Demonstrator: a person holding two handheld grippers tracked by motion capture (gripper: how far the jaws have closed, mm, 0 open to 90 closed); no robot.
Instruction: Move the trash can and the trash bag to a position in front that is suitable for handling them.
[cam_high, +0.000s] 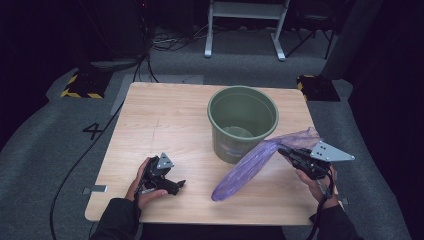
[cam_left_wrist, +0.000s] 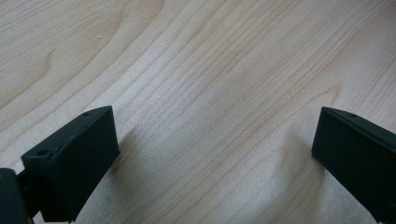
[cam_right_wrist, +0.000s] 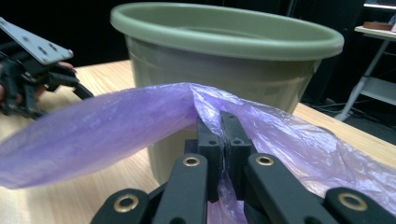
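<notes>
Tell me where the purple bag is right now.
In the high view the purple bag hangs from the right claw, right of the green bucket, its low end on the table.

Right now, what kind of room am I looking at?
Probably a recording studio or lab, not a home: dark curtained walls, a wooden table alone on grey carpet, cables trailing over the floor, and yellow-black striped floor weights.

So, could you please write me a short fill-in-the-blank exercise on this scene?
1. The right gripper is shut on the purple ____.
2. The bucket standing on the table is ____ in colour.
3. The left gripper has its jaws ____, with bare wood between them.
4. The bag hangs from the gripper and its low end touches the ____.

Missing words: bag; green; open; table
</notes>
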